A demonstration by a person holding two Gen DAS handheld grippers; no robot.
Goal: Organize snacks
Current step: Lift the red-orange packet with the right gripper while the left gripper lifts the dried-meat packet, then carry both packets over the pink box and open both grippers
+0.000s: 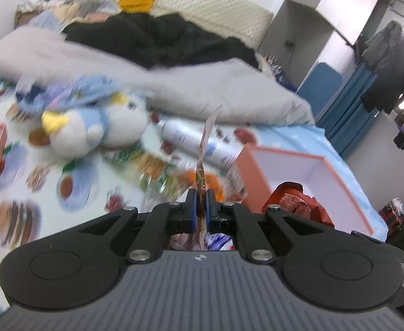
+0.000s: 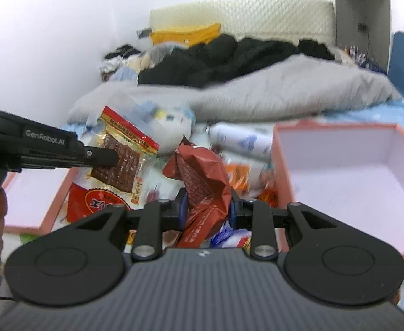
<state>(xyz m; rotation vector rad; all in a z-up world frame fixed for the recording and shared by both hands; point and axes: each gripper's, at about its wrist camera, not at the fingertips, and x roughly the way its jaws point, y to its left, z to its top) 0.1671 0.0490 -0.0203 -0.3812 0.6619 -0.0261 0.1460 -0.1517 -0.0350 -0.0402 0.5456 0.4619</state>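
Both wrist views look forward-down over bed [image 1: 63,193]; share, seemingly, pink box [image 2: 340,165].

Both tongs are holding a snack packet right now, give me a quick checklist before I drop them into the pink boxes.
1. Left tongs shut on the clear flat packet: ok.
2. Right tongs shut on the crumpled red packet: ok.
3. Pink box on the right open, with bare floor showing: ok.
4. Pink box on the left open: ok, though only partly in view.
5. Both packets lifted clear of the snack pile: cannot tell, frames are blurred.
6. Plush toy outside both boxes: ok.
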